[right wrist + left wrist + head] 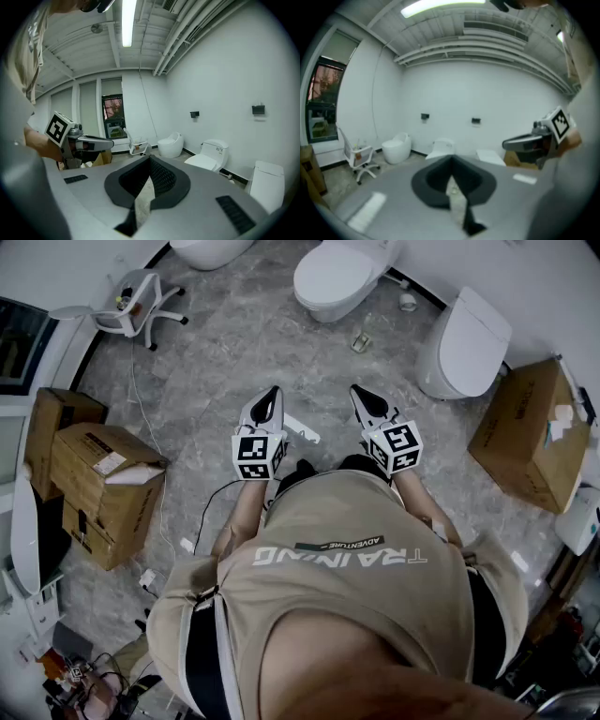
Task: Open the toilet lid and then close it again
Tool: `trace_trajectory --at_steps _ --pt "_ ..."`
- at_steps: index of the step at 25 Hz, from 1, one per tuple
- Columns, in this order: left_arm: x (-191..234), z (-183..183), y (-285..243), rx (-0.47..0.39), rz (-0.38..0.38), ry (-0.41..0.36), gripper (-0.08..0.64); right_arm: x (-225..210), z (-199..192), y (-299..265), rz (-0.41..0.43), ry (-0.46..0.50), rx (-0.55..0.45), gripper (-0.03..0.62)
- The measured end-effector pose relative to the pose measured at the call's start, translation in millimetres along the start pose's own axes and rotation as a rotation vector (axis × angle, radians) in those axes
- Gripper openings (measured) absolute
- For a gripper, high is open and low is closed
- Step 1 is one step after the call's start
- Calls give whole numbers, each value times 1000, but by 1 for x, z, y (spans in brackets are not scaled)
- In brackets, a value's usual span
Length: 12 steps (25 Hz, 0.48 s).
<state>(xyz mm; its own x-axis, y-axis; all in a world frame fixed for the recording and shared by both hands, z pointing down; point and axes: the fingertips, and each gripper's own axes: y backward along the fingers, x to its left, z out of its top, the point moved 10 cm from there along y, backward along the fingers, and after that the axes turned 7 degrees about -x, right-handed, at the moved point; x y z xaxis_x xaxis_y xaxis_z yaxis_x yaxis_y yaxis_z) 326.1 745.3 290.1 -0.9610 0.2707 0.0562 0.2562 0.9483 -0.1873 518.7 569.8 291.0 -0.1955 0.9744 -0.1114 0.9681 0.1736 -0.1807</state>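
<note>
Since both pairs of my jaws are pressed together on nothing, the left gripper (270,395) and right gripper (359,393) side by side above the floor (225,352), no lid is within reach yet. The toilet (326,307) ahead stands well apart from me, its lid (337,273) down. I should step close, part one pair of jaws, hook the lid's front edge and lift slowly.

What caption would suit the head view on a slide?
Shut and empty, the left gripper and the right gripper point toward a closed white toilet across the grey tiled floor.
</note>
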Motion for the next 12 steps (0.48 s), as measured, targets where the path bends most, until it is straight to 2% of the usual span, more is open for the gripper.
trace_trajectory --at_steps 4,8,12 --pt "20 -9 2 35 -1 13 5 8 -6 -13 -8 -2 24 14" --pt "39 -7 -4 40 17 -7 5 10 -6 -29 -5 47 51 14" --pt "46 -8 -25 51 64 17 5 -11 -5 -44 33 31 47 14"
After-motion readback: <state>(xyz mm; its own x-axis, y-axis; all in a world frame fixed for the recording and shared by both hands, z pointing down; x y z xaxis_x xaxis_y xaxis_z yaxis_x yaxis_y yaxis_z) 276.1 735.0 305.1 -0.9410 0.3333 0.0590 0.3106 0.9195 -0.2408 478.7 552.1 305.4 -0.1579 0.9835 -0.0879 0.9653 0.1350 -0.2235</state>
